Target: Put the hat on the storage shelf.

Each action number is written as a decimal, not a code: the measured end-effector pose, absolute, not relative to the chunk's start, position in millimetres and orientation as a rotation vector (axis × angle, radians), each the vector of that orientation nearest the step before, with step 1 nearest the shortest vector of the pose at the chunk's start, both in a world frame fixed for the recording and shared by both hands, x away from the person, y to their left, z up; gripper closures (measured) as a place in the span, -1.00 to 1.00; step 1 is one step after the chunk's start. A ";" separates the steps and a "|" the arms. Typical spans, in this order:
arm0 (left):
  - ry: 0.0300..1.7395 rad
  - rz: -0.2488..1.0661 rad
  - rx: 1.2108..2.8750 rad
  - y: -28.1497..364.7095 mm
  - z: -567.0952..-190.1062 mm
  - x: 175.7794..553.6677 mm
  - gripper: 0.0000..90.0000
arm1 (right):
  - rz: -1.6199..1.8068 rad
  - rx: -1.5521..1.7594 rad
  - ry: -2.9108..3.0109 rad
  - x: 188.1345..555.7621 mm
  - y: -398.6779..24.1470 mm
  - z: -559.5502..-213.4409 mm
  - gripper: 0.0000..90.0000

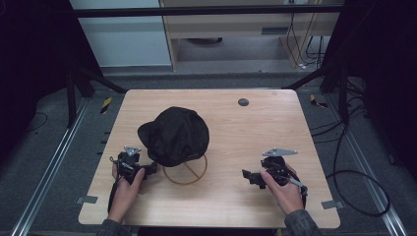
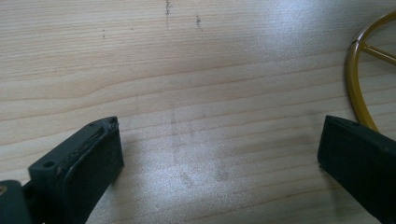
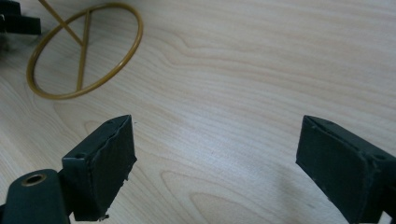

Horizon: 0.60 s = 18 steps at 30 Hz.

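High view: a black cap (image 1: 174, 135) lies on the wooden table (image 1: 255, 132), overlapping the far part of a gold wire ring stand (image 1: 186, 172). Left gripper (image 1: 150, 169), beside the ring, and right gripper (image 1: 248, 176), well apart from it, both hold their jaws wide apart, gripping nothing.

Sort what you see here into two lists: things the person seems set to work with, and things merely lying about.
Likely in the job:
black cap
gold wire ring stand, partly under the cap
left gripper, open
right gripper, open

Just lying about:
small dark disc at the table's far edge
cables on the floor
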<state>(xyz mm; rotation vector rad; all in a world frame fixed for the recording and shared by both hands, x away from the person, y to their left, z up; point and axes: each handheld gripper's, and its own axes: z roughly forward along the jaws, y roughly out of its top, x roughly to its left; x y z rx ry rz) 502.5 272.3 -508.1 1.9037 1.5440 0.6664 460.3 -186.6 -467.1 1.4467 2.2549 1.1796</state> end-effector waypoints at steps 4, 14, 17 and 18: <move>1.544 0.666 1.904 272.4 -508.1 502.5 -1.00 | 1.167 1.448 2.279 458.9 -180.1 -476.3 -0.72; 1.544 0.667 1.904 272.4 -508.1 502.5 -1.00 | 1.161 1.446 2.298 457.3 -172.4 -487.1 -0.70; 1.544 0.667 1.904 272.4 -508.1 502.5 -1.00 | 1.154 1.442 2.306 456.3 -168.6 -492.0 -0.70; 1.544 0.667 1.904 272.3 -508.1 502.5 -1.00 | 1.151 1.442 2.309 455.9 -167.2 -493.6 -0.69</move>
